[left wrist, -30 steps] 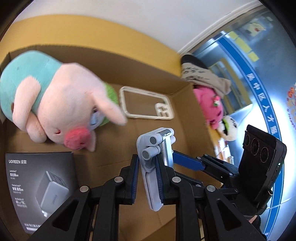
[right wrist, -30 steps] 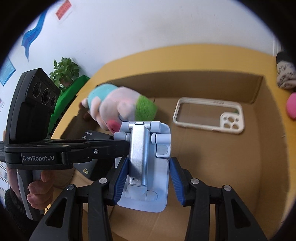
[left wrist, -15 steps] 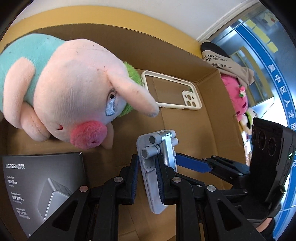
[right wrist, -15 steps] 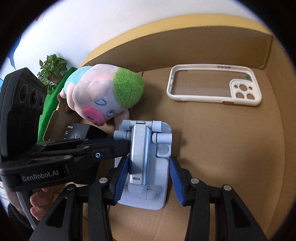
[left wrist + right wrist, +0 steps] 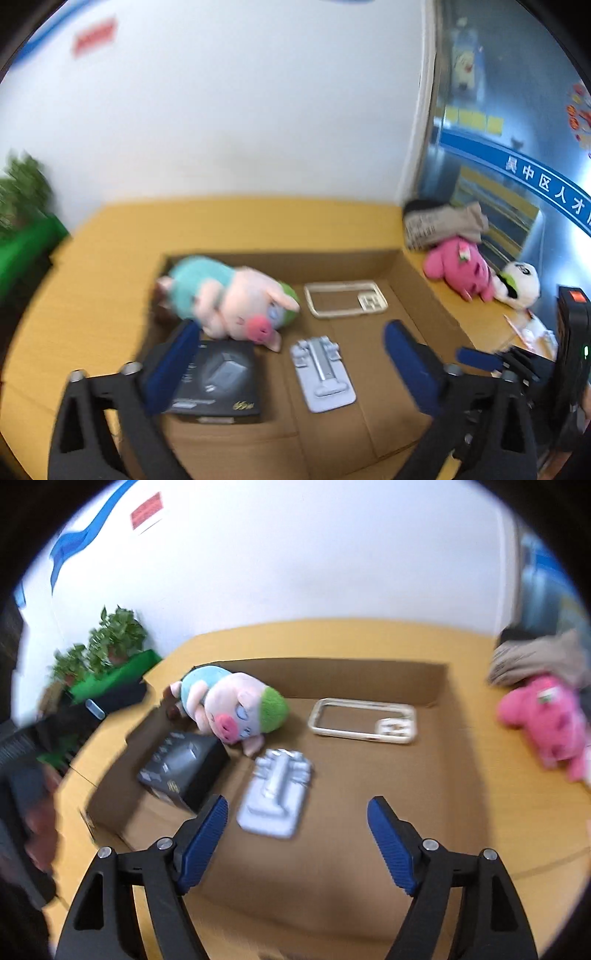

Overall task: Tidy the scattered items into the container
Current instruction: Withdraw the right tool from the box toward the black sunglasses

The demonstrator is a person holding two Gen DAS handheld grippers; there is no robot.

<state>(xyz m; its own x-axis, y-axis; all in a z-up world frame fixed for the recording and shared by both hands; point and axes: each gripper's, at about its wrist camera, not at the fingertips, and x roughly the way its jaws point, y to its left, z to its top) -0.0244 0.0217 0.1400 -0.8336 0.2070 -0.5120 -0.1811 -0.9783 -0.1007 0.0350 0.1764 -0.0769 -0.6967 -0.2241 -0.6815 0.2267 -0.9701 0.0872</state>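
Observation:
An open cardboard box [image 5: 417,295] [image 5: 454,760] sits on a yellow table. Inside it lie a plush pig [image 5: 236,299] [image 5: 236,705], a black charger box [image 5: 218,380] [image 5: 184,764], a cream phone case [image 5: 345,297] [image 5: 364,720] and a silver-blue phone stand [image 5: 323,371] [image 5: 277,797], flat on the floor. My left gripper [image 5: 291,365] is open and empty above the box's near side. My right gripper [image 5: 299,842] is open and empty, also raised over the near side; its body [image 5: 569,369] shows at the left view's right edge.
On the table right of the box lie a pink plush [image 5: 458,266] [image 5: 543,716], a white panda plush [image 5: 517,282] and a beige cloth bundle [image 5: 443,221]. Potted plants [image 5: 110,638] over a green and black object [image 5: 110,683] are at the left. A white wall is behind.
Both grippers opened and let go of the phone stand, which now lies flat in the box. Both grippers pulled back and up, so the whole box is in view.

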